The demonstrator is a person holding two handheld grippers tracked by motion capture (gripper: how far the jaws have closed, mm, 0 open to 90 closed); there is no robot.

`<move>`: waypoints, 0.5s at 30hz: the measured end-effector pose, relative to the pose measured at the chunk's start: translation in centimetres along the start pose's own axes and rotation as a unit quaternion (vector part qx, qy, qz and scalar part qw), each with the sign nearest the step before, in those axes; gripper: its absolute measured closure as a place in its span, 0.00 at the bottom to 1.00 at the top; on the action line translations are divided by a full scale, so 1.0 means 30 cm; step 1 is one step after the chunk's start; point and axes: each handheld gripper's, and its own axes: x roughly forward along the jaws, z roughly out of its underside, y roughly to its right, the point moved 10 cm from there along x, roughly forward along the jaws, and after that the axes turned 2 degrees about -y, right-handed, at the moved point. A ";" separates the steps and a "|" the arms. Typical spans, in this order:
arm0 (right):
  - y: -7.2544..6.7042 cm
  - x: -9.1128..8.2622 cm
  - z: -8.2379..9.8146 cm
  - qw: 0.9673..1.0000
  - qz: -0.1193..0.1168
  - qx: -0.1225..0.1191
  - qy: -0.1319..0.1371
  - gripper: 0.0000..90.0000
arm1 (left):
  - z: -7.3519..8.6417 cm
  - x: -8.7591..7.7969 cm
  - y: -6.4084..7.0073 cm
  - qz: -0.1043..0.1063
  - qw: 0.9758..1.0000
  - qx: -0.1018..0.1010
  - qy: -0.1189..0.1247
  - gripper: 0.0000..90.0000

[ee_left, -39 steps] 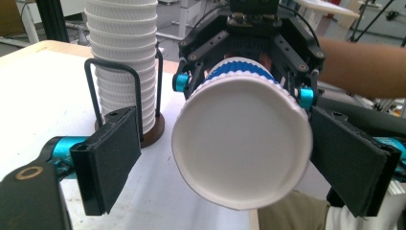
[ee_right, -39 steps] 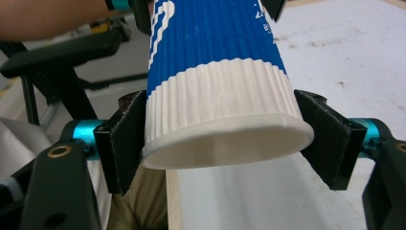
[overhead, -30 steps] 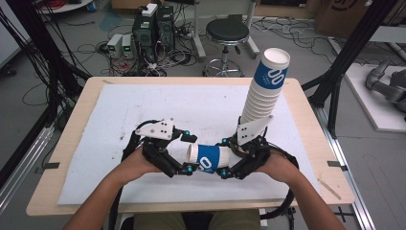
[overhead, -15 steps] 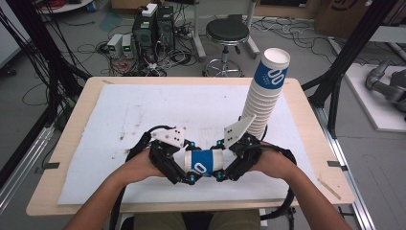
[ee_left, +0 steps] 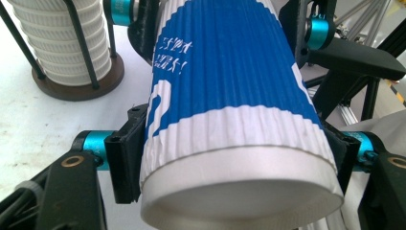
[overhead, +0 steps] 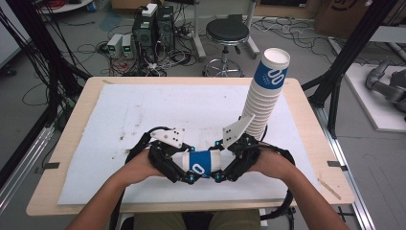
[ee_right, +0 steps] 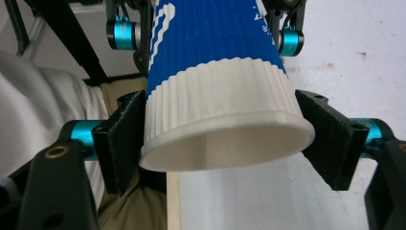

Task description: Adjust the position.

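Note:
A blue-and-white ribbed paper cup (overhead: 198,163) lies on its side in the air near the table's front edge, between both grippers. My left gripper (overhead: 184,166) has just been closing and is shut on one white end of the cup (ee_left: 230,96), a pad pressing each side. My right gripper (overhead: 218,162) surrounds the other end; its jaws have just been opening. In the right gripper view the cup (ee_right: 215,72) sits between the pads (ee_right: 330,139), which stand loosely beside the rim.
A tall leaning stack of the same cups (overhead: 265,96) stands in a round rod holder (ee_left: 76,81) just behind my right hand. A white mat (overhead: 143,110) covers the wooden table. A stool (overhead: 227,31) and computers stand on the floor beyond.
The left gripper's jaws came in from wide open and closed onto the cup. The right gripper's jaws eased apart. Both hands stayed nearly in place.

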 end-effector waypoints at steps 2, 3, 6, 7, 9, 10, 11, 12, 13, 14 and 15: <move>0.001 -0.005 -0.009 1.000 -0.002 0.002 0.022 0.22 | -0.005 -0.005 0.003 0.002 1.000 0.002 0.009 0.31; 0.001 -0.007 -0.014 0.999 -0.004 0.002 0.034 0.22 | -0.005 -0.005 0.003 0.002 1.000 0.002 0.009 0.31; -0.006 -0.024 -0.024 0.998 -0.012 0.014 0.061 0.17 | -0.002 -0.017 0.003 0.004 0.999 -0.003 0.035 0.31; -0.003 -0.031 -0.029 0.997 -0.007 0.013 0.069 0.16 | -0.002 -0.017 0.003 0.004 0.999 -0.003 0.035 0.31; 0.001 -0.038 -0.034 0.997 0.000 0.016 0.079 0.16 | 0.005 -0.023 -0.003 0.001 0.999 -0.011 0.050 0.31; 0.008 -0.045 -0.043 0.995 0.006 0.012 0.097 0.15 | 0.009 -0.029 -0.008 -0.002 0.998 -0.012 0.057 0.31; 0.018 -0.061 -0.052 0.992 0.012 0.019 0.128 0.15 | 0.011 -0.040 -0.014 -0.006 0.997 -0.018 0.079 0.31; 0.024 -0.067 -0.053 0.990 0.018 0.022 0.140 0.15 | 0.010 -0.045 -0.017 -0.010 0.996 -0.021 0.091 0.31; 0.033 -0.072 -0.053 0.988 0.027 0.025 0.152 0.15 | 0.011 -0.050 -0.020 -0.013 0.995 -0.023 0.101 0.31; 0.037 -0.078 -0.050 0.986 0.032 0.037 0.161 0.15 | 0.011 -0.053 -0.022 -0.015 0.993 -0.025 0.110 0.31; 0.044 -0.085 -0.048 0.983 0.041 0.041 0.174 0.15 | 0.010 -0.056 -0.025 -0.019 0.992 -0.026 0.121 0.31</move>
